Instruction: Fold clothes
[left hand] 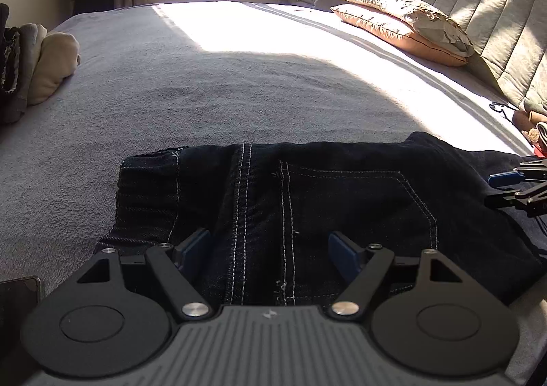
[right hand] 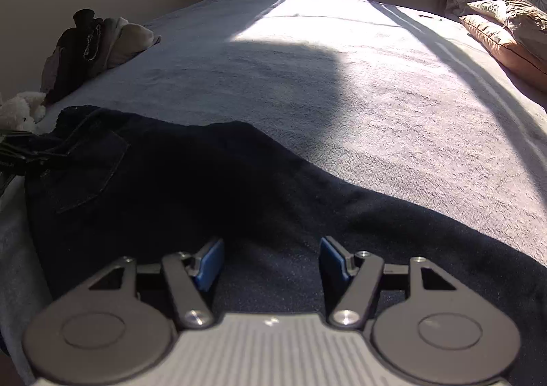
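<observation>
The dark indigo denim jeans with pale contrast stitching [left hand: 307, 201] lie flat across the lower part of both frames on the near edge of the grey fleecy bed cover [left hand: 205, 95], elastic ribbed waistband at lower left of the left wrist view. The left gripper [left hand: 270, 251] and right gripper [right hand: 271, 261] both hover low over the denim, blue pads spread apart, holding nothing. Beyond, the cover stretches bare and sunlit to two tan pillows [left hand: 403, 24] at upper right and a stack of folded clothes [left hand: 30, 68] at left.
</observation>
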Action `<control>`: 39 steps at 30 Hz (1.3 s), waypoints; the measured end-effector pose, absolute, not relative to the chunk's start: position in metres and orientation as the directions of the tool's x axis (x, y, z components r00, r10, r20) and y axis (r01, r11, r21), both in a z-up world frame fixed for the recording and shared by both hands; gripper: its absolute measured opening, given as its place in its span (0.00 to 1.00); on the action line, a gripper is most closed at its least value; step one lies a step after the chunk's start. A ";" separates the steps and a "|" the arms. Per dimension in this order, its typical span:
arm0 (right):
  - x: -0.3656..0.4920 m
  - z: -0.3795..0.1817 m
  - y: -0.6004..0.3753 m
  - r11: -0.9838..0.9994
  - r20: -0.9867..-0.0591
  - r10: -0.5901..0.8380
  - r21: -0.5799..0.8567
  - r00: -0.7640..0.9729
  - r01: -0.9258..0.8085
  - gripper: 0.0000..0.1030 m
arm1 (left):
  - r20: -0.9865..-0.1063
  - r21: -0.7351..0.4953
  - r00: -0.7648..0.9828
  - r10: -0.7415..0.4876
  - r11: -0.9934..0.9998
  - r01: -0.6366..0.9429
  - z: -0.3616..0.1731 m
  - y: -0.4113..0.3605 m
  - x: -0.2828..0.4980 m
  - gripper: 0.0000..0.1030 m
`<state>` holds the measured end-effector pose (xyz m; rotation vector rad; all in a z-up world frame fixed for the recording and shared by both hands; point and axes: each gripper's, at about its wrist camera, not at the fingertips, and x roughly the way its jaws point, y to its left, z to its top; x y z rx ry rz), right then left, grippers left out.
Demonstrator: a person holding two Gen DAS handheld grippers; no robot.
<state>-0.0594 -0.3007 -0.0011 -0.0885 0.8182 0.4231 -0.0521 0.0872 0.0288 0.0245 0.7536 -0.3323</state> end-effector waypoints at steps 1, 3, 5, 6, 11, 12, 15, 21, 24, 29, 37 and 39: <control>-0.064 -0.001 -0.302 0.912 -0.721 0.334 0.085 0.608 -0.401 0.63 | -0.671 -0.094 0.684 -0.288 0.947 0.307 0.029 0.087 -0.053 0.76; -0.069 -0.001 -0.297 0.909 -0.717 0.328 0.062 0.614 -0.413 0.63 | -0.661 -0.068 0.702 -0.266 0.952 0.298 0.032 0.086 -0.052 0.76; -0.074 -0.001 -0.292 0.903 -0.716 0.333 0.054 0.613 -0.427 0.63 | -0.648 -0.039 0.724 -0.236 0.960 0.278 0.038 0.086 -0.050 0.76; -0.075 0.000 -0.289 0.899 -0.717 0.341 0.058 0.609 -0.434 0.63 | -0.641 -0.024 0.735 -0.220 0.963 0.268 0.041 0.086 -0.048 0.76; -0.094 0.010 -0.262 0.826 -0.645 0.484 0.114 0.591 -0.552 0.59 | -0.603 0.047 0.785 -0.143 0.976 0.214 0.056 0.085 -0.042 0.76; -0.102 0.012 -0.249 0.794 -0.630 0.517 0.101 0.579 -0.600 0.57 | -0.594 0.060 0.794 -0.128 0.977 0.202 0.058 0.085 -0.041 0.76; -0.126 0.014 -0.207 0.686 -0.599 0.600 0.043 0.530 -0.726 0.46 | -0.568 0.096 0.819 -0.080 0.982 0.163 0.067 0.087 -0.037 0.76; -0.142 -0.004 -0.168 0.626 -0.650 0.572 -0.048 0.500 -0.778 0.27 | -0.643 -0.091 0.760 -0.090 0.995 0.041 0.059 0.140 -0.024 0.76; -0.142 -0.002 -0.167 0.641 -0.646 0.567 -0.044 0.511 -0.766 0.19 | -0.653 -0.233 0.742 -0.148 0.972 -0.011 0.054 0.167 -0.025 0.76; -0.154 -0.004 -0.156 0.605 -0.646 0.520 -0.183 0.559 -0.775 0.07 | -0.660 -0.325 0.724 -0.201 0.945 -0.034 0.050 0.172 -0.024 0.76; -0.150 0.011 -0.175 0.598 -0.627 0.593 -0.077 0.505 -0.798 0.03 | -0.587 -0.323 0.784 -0.204 0.947 0.004 0.059 0.169 -0.037 0.70; -0.150 0.009 -0.177 0.586 -0.641 0.596 -0.065 0.484 -0.807 0.03 | -0.579 -0.319 0.789 -0.204 0.948 0.011 0.060 0.169 -0.037 0.70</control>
